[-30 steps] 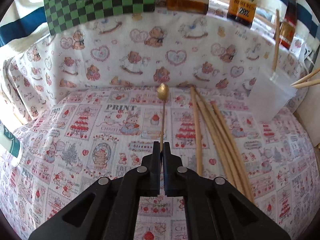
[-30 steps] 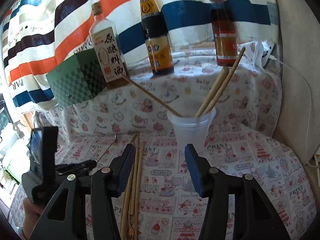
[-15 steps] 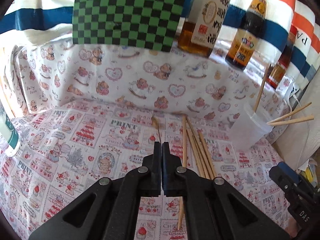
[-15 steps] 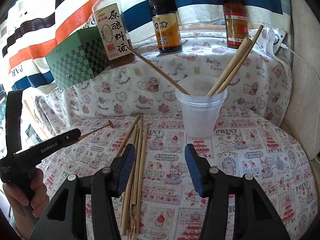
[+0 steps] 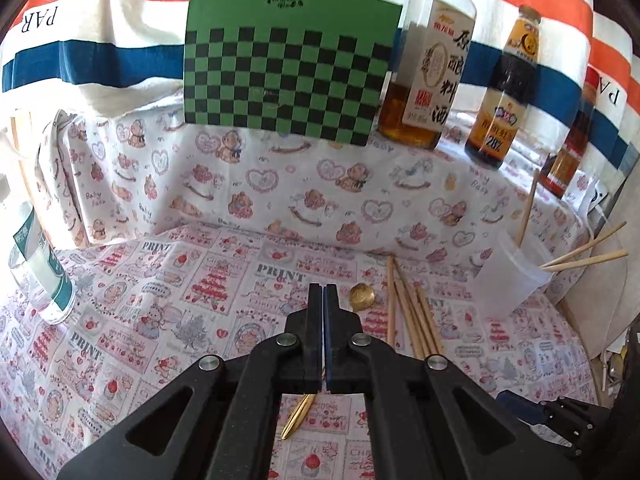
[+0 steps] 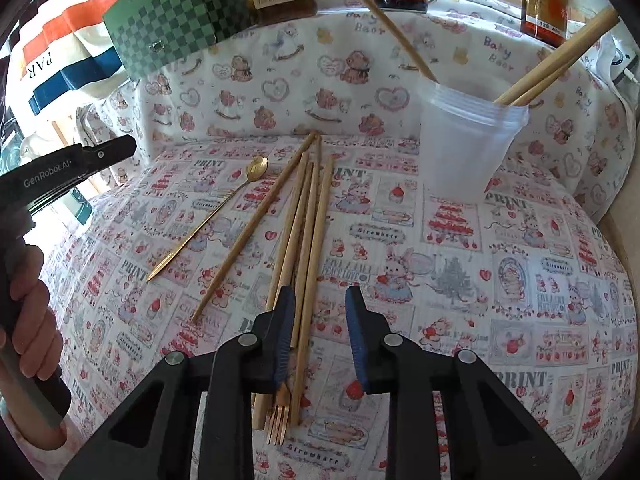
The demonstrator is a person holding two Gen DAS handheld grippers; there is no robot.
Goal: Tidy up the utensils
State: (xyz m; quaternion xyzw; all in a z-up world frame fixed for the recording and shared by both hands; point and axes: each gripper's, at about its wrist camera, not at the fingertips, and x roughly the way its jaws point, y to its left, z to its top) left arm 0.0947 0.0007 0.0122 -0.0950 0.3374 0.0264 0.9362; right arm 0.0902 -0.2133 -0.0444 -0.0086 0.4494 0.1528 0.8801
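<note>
Gold slim metal spoon (image 6: 208,224): flat on the cloth-covered tabletop (image 6: 480,280); light, stiff, slippery, so I'd pinch mid-handle.
Left tongs (image 5: 323,292): clenched on nothing, clear of the spoon.
Loose wooden chopsticks (image 6: 304,220): light, rigid, apt to roll; a rose-gold fork (image 6: 278,420) lies among them.
Right tongs (image 6: 320,300): just been closing, chopsticks between, not yet pinched.
Translucent plastic cup (image 6: 464,152): upright, three chopsticks leaning inside; I judge it tips easily.
</note>
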